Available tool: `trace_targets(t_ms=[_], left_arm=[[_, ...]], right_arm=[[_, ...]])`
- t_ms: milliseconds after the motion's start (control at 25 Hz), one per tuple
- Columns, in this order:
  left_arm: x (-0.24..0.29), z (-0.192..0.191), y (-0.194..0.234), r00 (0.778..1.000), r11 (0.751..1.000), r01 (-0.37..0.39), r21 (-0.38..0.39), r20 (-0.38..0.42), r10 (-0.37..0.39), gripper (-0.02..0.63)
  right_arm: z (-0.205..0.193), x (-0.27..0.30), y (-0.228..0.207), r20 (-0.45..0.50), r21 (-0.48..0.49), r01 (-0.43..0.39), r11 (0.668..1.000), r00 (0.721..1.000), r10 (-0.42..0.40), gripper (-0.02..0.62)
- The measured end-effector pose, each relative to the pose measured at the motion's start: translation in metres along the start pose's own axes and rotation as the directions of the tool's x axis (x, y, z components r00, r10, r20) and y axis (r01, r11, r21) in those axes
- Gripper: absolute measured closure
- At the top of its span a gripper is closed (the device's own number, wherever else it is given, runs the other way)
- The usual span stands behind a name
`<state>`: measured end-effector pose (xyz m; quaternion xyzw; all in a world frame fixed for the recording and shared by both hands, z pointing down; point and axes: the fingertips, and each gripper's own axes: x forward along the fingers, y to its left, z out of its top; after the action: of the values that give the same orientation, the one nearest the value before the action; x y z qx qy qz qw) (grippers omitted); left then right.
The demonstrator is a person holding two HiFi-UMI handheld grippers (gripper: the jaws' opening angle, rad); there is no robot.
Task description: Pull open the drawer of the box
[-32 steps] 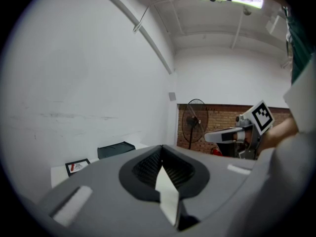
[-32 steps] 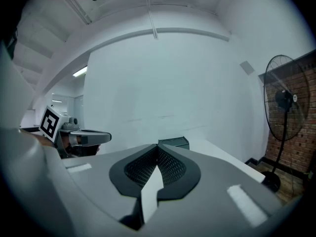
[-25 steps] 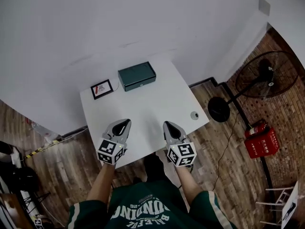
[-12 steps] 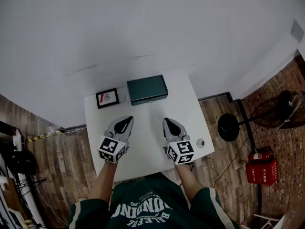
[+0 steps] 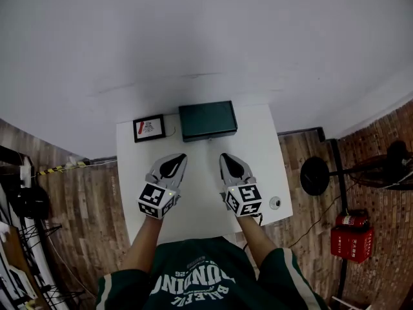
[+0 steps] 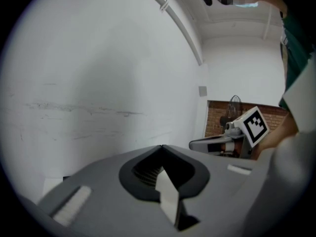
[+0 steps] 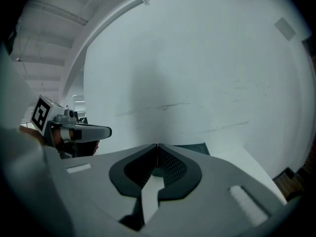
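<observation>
Approach step; the drawer is not yet touched. The dark green rectangular box (image 5: 207, 120) sits at the far edge of the white table (image 5: 261, 150). The left gripper (image 5: 181, 157) and right gripper (image 5: 223, 157) hover short of it, jaws together and empty. The next move likely calls for reaching forward and parting the jaws at the drawer front.

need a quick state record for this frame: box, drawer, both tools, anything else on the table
box: dark green box at the far edge of the white table, by the wall
drawer: not visibly pulled out
left: left tool jaws together, empty, short of the box, not touching it
right: right tool jaws together, empty, short of the box, not touching it
other: framed card left of the box; small round object near the table's right front corner
task: pull not yet begun
</observation>
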<state>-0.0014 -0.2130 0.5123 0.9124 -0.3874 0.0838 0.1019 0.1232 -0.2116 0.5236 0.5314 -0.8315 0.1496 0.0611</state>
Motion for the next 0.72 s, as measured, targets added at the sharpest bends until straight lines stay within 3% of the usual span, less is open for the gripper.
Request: trace_targets(t_ms=[480, 720], left_arm=[[0.002, -0.038, 0.016, 0.997, 0.998, -0.005, -0.057, -0.076, 0.001, 0.554], [-0.005, -0.053, 0.03, 0.994, 0.996, -0.037, -0.079, -0.104, 0.028, 0.554]], right_arm=[[-0.059, 0.038, -0.007, -0.153, 0.048, 0.005, 0.999, 0.988, 0.003, 0.587], [-0.094, 0.07, -0.026, -0.25, 0.059, 0.045, 0.997, 0.968, -0.029, 0.52]])
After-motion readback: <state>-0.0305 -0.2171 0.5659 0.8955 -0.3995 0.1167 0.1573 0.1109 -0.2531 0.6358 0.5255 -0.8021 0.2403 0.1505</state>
